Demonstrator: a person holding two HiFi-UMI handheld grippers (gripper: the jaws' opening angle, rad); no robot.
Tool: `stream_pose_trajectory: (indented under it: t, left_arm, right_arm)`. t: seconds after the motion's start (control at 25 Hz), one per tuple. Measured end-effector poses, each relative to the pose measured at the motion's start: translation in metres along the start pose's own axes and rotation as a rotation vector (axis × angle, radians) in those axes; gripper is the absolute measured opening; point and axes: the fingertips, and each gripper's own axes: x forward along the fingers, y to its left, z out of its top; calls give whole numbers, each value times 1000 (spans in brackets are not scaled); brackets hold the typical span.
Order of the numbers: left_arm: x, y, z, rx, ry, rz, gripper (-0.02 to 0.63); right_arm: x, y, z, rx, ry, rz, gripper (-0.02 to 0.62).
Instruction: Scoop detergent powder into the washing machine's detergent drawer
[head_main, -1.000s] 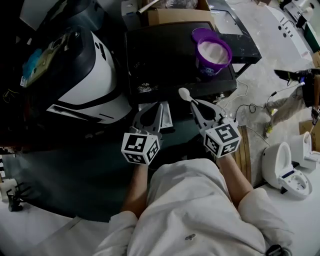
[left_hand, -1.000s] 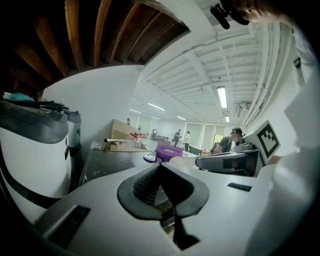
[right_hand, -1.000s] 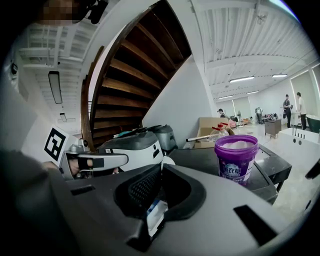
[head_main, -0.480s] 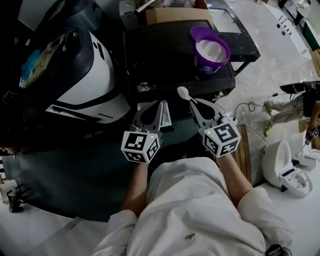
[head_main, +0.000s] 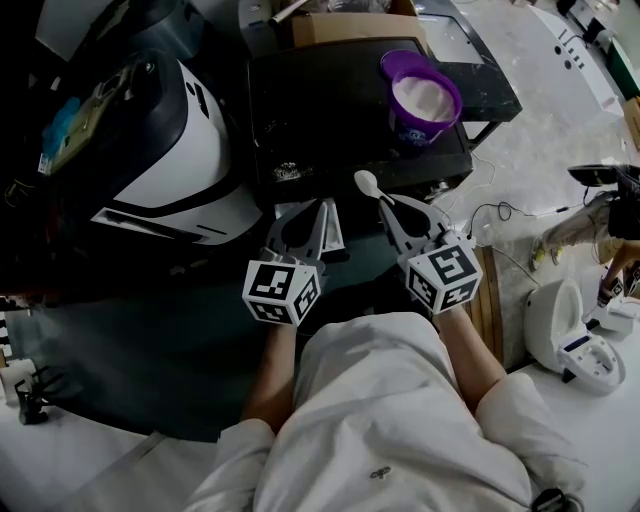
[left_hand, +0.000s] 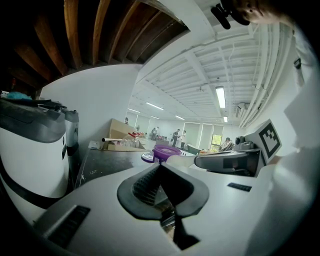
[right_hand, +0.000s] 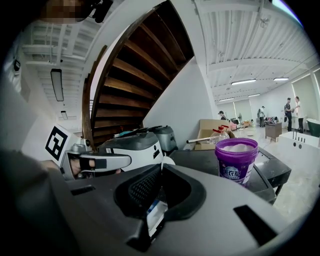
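A purple tub of white detergent powder stands open on a black table, its lid behind it. The white and black washing machine sits left of the table; I cannot make out its drawer. My right gripper is shut on the handle of a white spoon, whose empty bowl pokes past the tips, short of the table's near edge. In the right gripper view the tub lies ahead to the right. My left gripper hangs beside it, shut and holding nothing.
A cardboard box stands at the table's back edge. White sanitary fixtures and a wooden pallet lie on the floor to the right, with cables near the table leg. A person's legs show at far right.
Both grippers have held their places and the spoon stays gripped. The person at the far right has shifted.
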Motion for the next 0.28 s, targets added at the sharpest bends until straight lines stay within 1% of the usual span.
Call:
stream_pose_trajectory:
  t: [0.28]
  left_arm:
    - [1, 0, 0, -2, 1, 1, 18]
  right_arm:
    - [1, 0, 0, -13, 4, 1, 8]
